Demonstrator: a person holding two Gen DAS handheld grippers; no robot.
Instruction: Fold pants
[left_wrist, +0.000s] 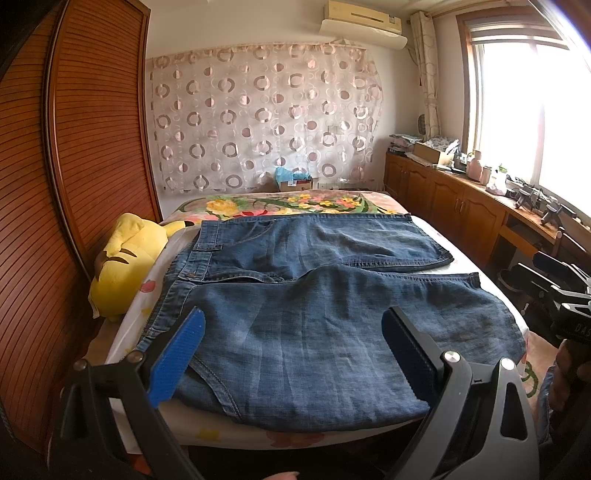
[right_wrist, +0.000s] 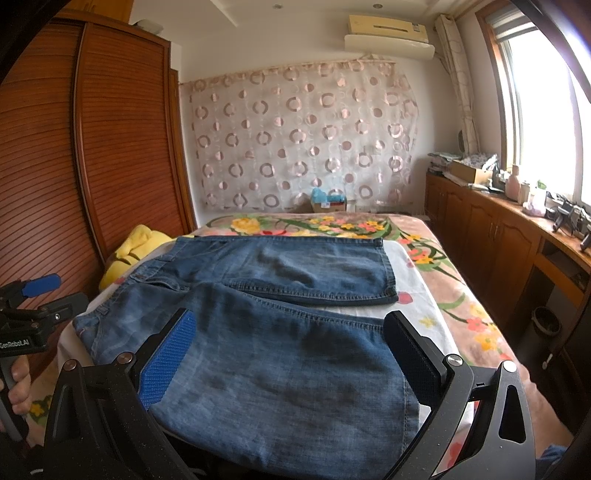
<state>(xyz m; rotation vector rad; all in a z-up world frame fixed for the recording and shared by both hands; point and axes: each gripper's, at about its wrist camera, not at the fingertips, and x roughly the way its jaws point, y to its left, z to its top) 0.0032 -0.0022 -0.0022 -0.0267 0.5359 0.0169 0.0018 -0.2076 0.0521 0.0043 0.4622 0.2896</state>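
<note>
Flanking the jeans (left_wrist: 295, 295): plush toy (left_wrist: 123, 262), wardrobe (left_wrist: 74, 147) behind.

The bed (left_wrist: 373, 201) carries the denim pants (left_wrist: 295, 314), spread flat and low, so the air over them is open from the near edge to the far flowered blanket (right_wrist: 332, 225). Along the left side a yellow plush toy (left_wrist: 122, 266) lies just beside the waistband, pressed close to the tall slatted wardrobe (left_wrist: 74, 166), leaving little room there. To the right, a floor aisle runs between the bed and the wooden cabinets (right_wrist: 491, 236), whose surface is cluttered under the window. A small box (right_wrist: 328, 203) stands beyond the far bed edge. The left gripper (left_wrist: 295, 354) and right gripper (right_wrist: 291, 358) hang over the near pant leg, fingers spread wide.
</note>
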